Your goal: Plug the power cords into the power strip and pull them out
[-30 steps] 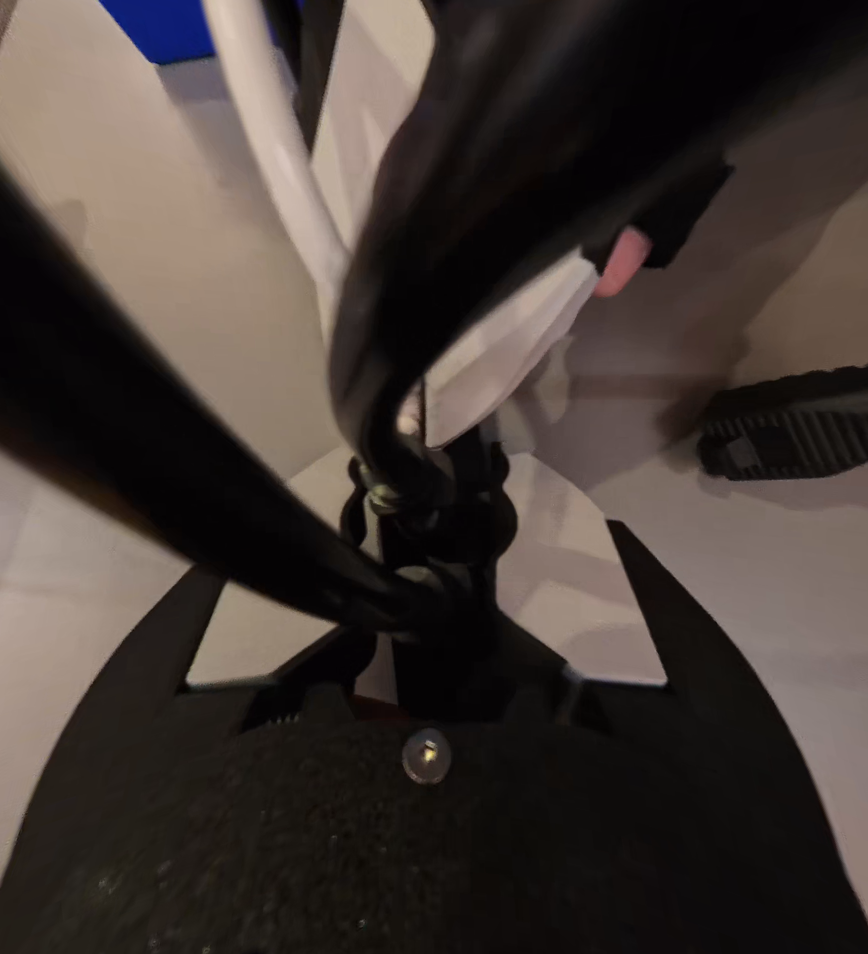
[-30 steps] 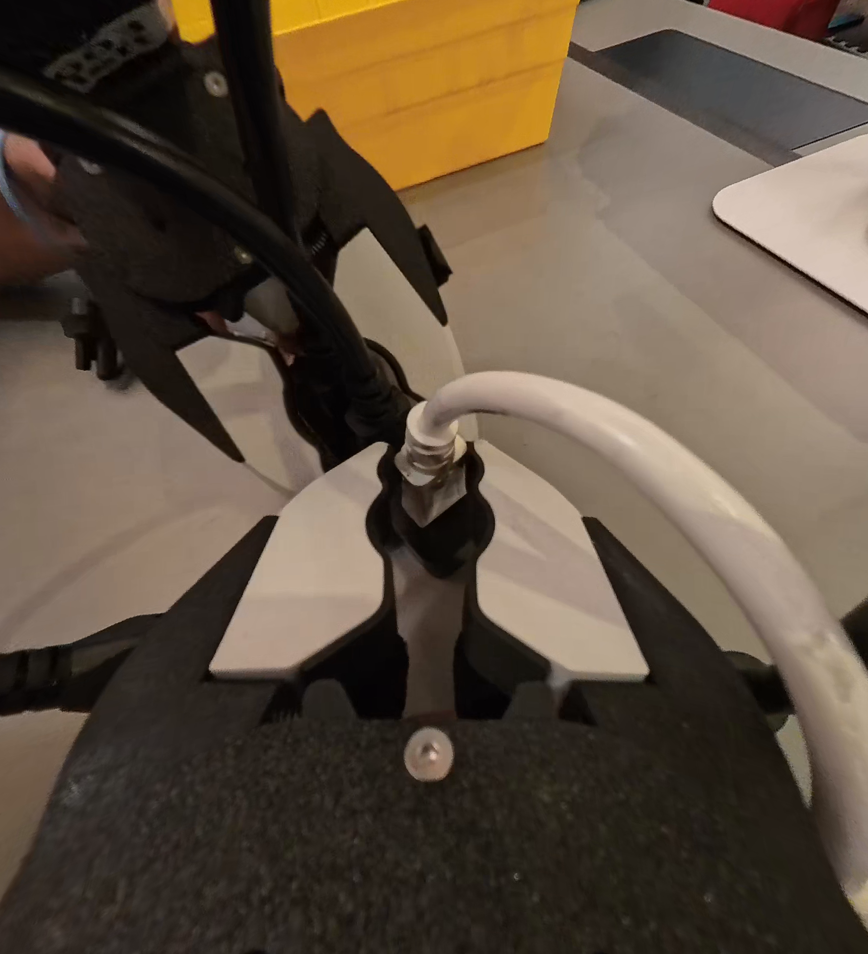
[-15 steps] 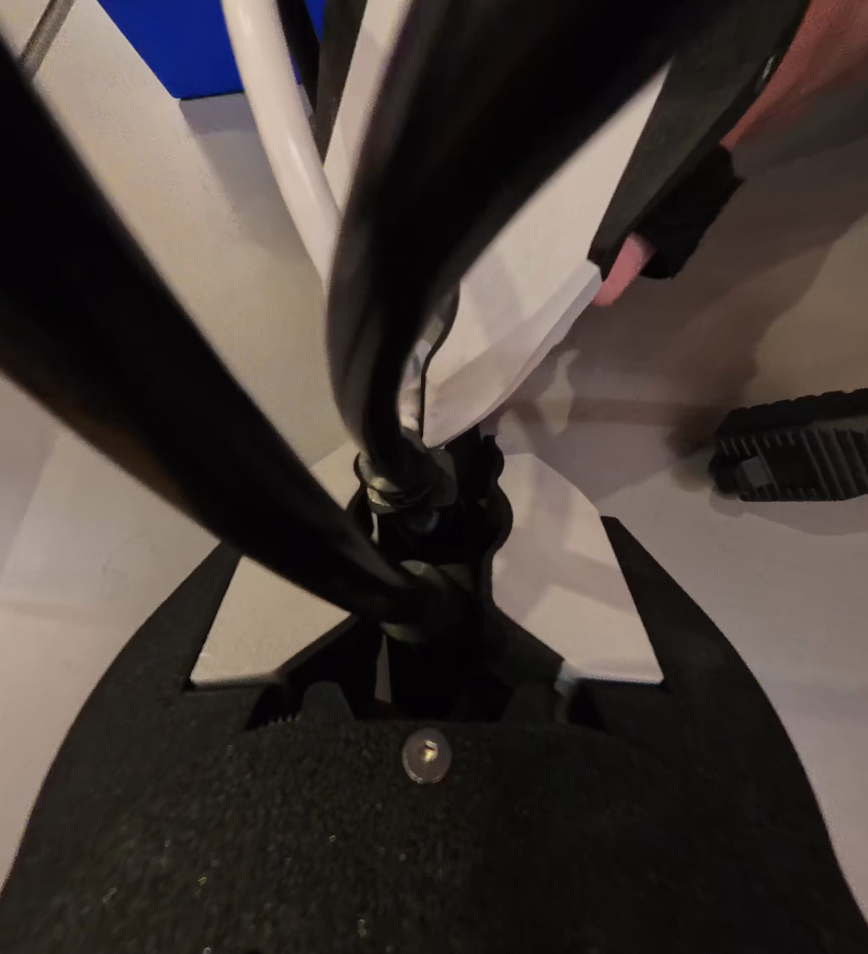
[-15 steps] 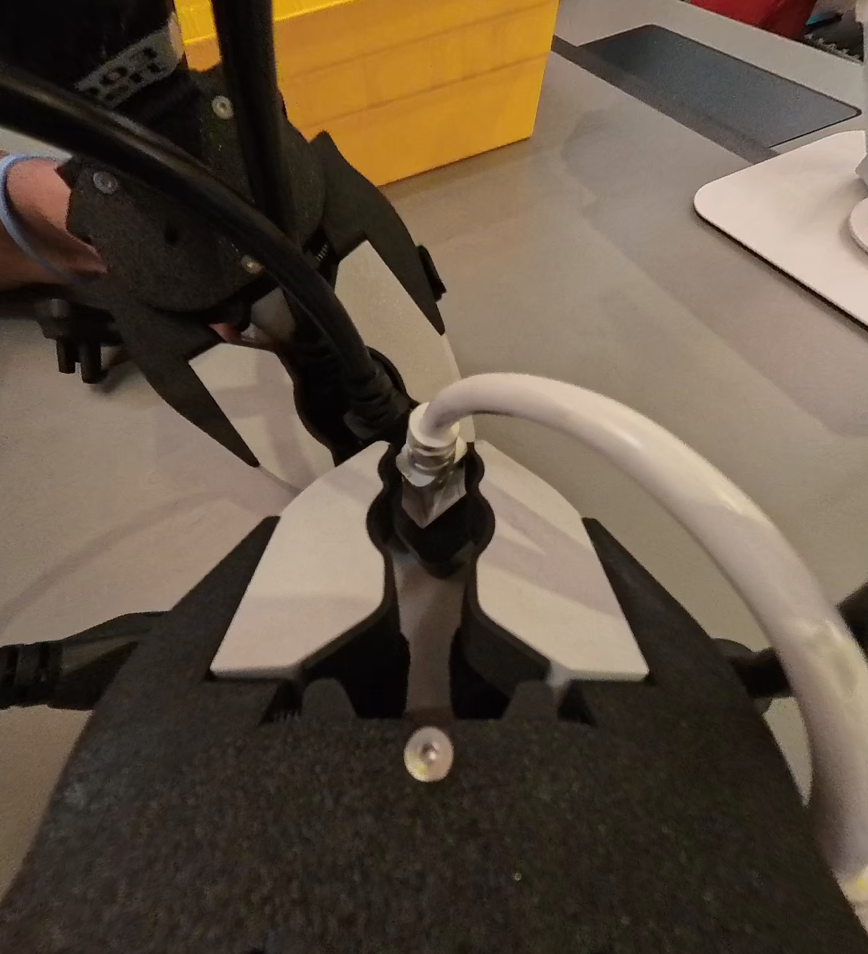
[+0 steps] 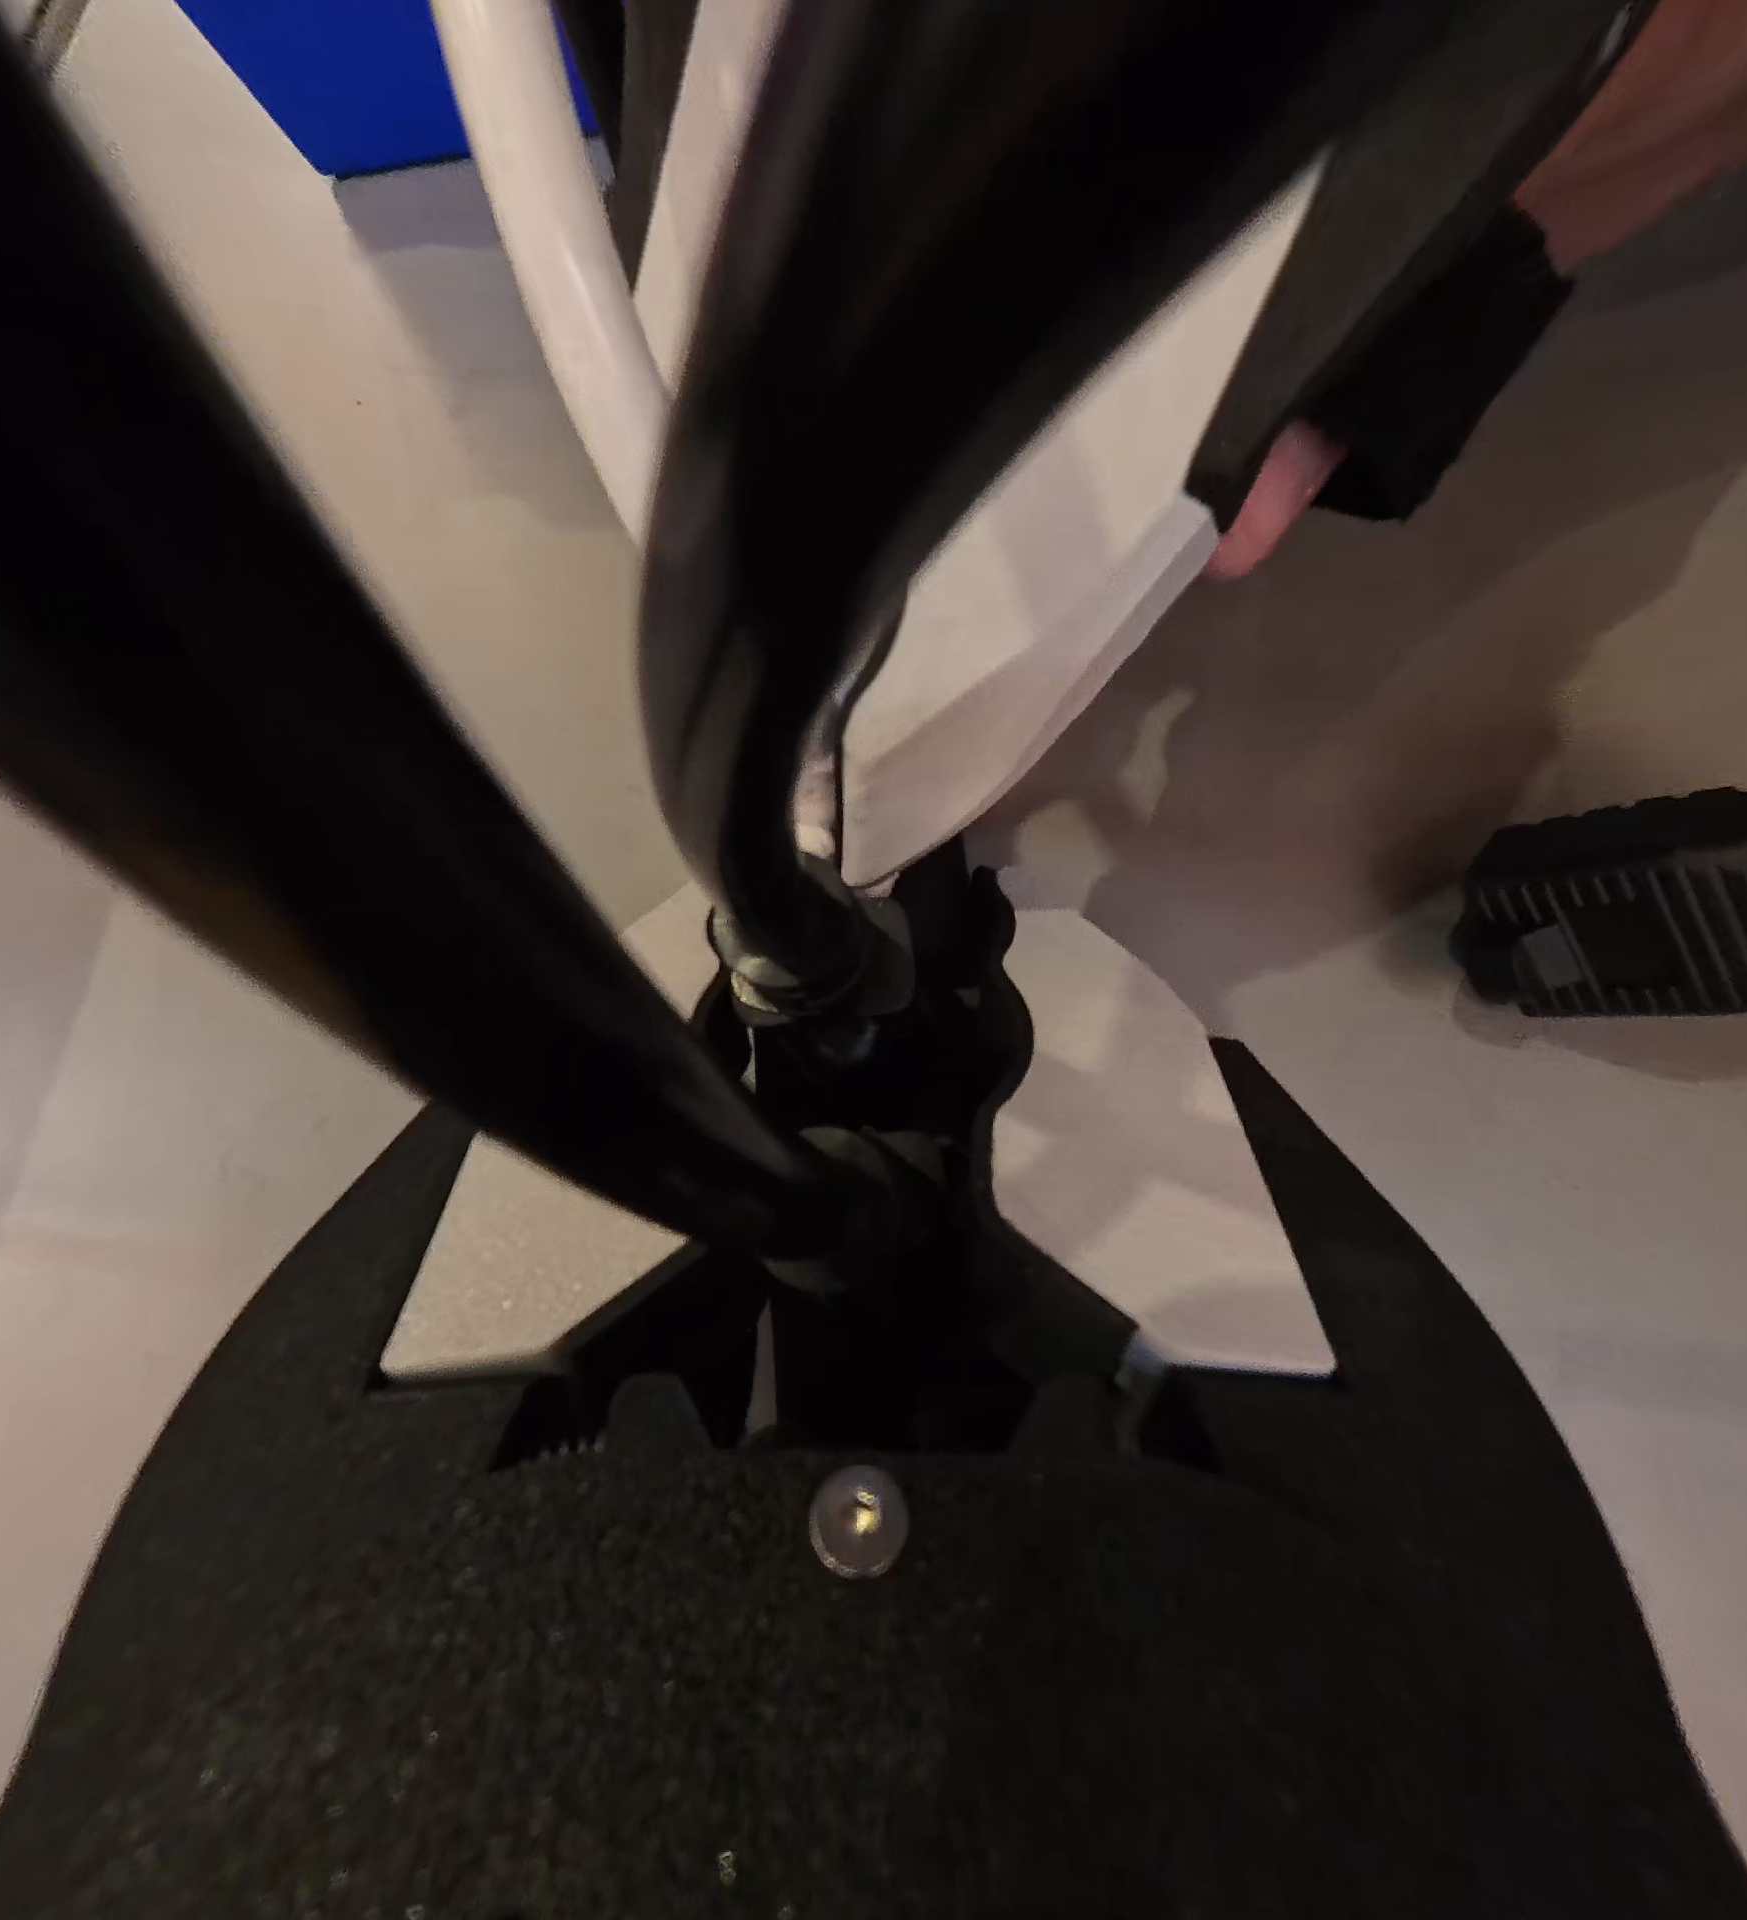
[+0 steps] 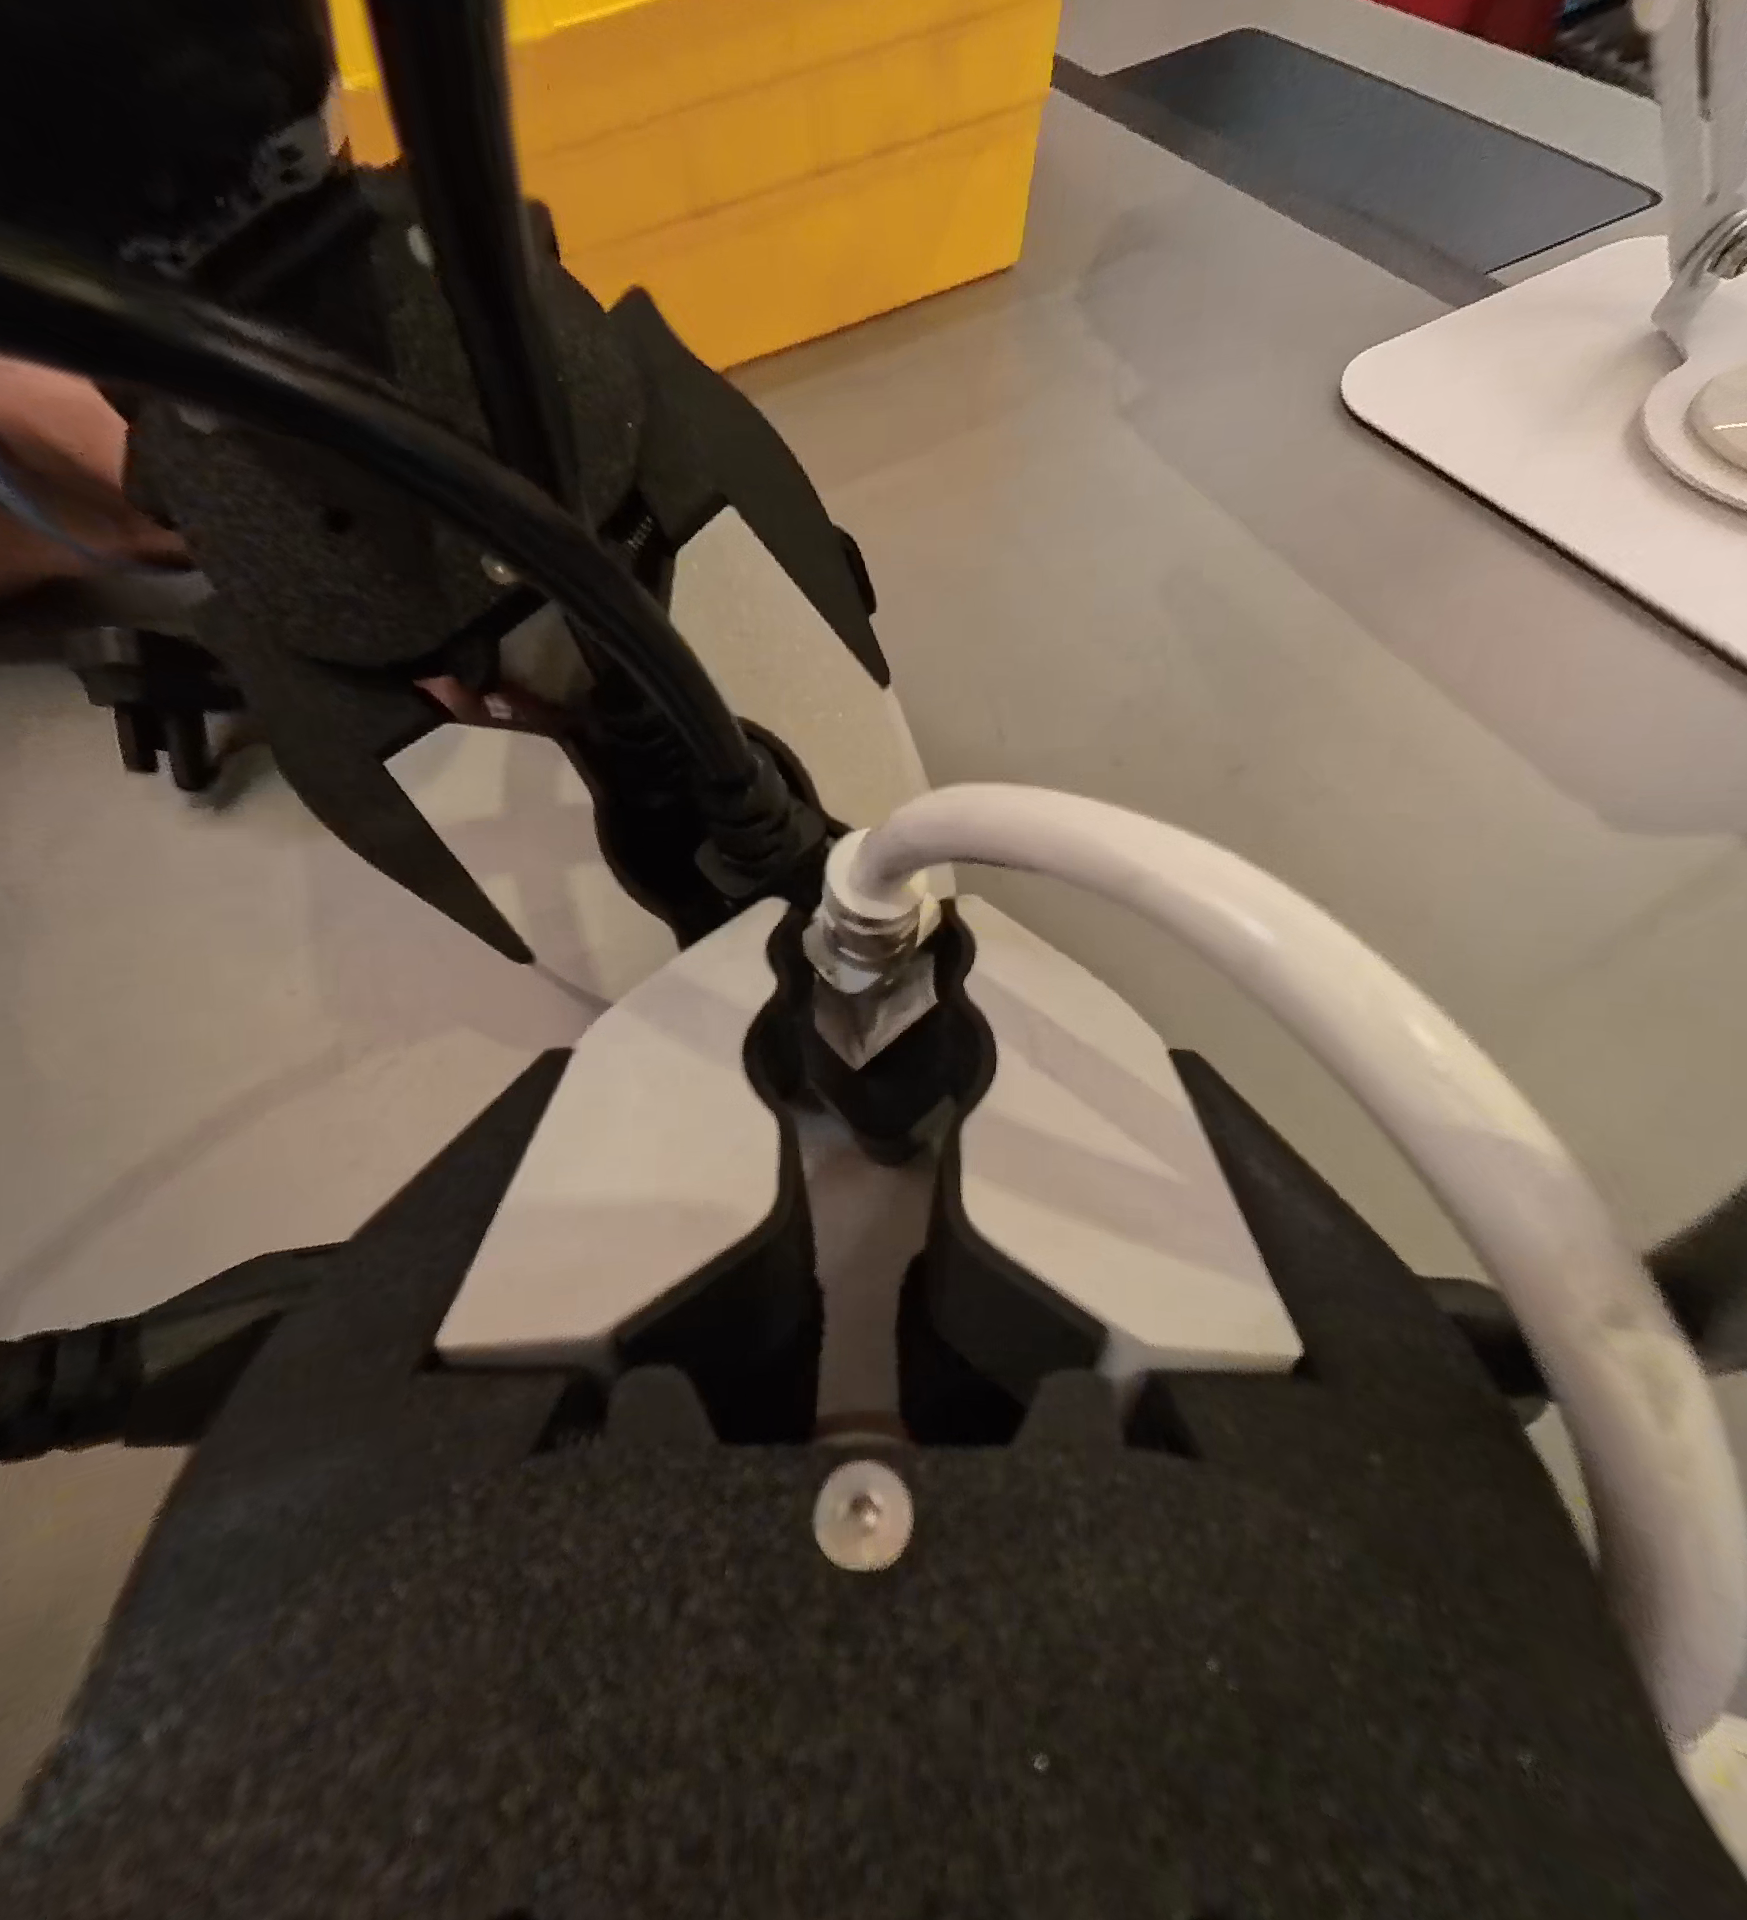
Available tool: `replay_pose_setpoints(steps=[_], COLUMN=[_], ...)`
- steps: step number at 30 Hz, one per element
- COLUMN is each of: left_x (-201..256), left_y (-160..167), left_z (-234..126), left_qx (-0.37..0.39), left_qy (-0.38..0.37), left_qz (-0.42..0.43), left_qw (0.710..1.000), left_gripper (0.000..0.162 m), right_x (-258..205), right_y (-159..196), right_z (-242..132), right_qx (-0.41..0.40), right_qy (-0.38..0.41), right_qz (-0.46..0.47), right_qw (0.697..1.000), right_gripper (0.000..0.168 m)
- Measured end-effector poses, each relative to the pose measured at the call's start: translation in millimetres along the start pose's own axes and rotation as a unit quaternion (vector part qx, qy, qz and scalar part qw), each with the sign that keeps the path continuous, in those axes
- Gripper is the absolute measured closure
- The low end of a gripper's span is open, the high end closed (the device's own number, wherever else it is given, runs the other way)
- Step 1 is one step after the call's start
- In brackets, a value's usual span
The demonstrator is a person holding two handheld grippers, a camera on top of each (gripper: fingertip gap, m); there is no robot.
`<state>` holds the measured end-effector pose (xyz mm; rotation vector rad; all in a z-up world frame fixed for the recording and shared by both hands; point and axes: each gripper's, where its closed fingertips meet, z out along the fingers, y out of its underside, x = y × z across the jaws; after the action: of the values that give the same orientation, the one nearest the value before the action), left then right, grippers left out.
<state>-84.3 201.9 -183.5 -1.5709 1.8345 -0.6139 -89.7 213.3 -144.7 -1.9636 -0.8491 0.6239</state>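
Observation:
My left gripper (image 5: 853,966) is shut on the black connector (image 5: 807,966) of a black cord (image 5: 744,436) that arcs up and away. My right gripper (image 6: 874,935) is shut on the silver metal connector (image 6: 864,951) of a white cord (image 6: 1368,1070) that loops off to the right. The two grippers meet tip to tip above the table, and the black connector (image 6: 755,831) touches the silver one. The left gripper (image 6: 734,862) shows at upper left in the right wrist view. No power strip is in view.
A yellow box (image 6: 775,177) stands at the back of the grey table (image 6: 1212,675). A white stand base (image 6: 1617,457) is at the right. A black plug (image 5: 1648,935) lies on the table, and another black plug end (image 6: 48,1392) lies at the left. A person's hand (image 6: 7,520) holds the left gripper. The grippers are tip to tip, or close to it. It is some 9 cm from my left tips to the black plug (image 5: 1648,935).
Both grippers stay shut on their connectors and stay joined at the tips. The joined pair has shifted slightly, bringing the white stand further into the right wrist view.

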Motion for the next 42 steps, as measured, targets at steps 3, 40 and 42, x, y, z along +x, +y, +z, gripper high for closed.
replay_pose_setpoints(steps=[3,40,42], left_x=[-1,-6,0], left_y=[-1,-7,-9], left_z=[0,10,10], left_qx=[-0.001,0.0,0.008], left_qy=[-0.004,-0.023,-0.007], left_qz=[0.002,-0.006,-0.005], left_qw=[1.0,1.0,1.0], left_gripper=[0.12,0.12,0.119], right_x=[1,12,12], right_y=[-1,0,3], right_z=[-1,-8,-14], right_qx=[0.003,-0.006,0.003], right_qy=[0.004,0.045,0.029], right_qz=[-0.004,-0.026,-0.015], right_qw=[1.0,0.999,0.999], right_gripper=[0.148,0.148,0.147])
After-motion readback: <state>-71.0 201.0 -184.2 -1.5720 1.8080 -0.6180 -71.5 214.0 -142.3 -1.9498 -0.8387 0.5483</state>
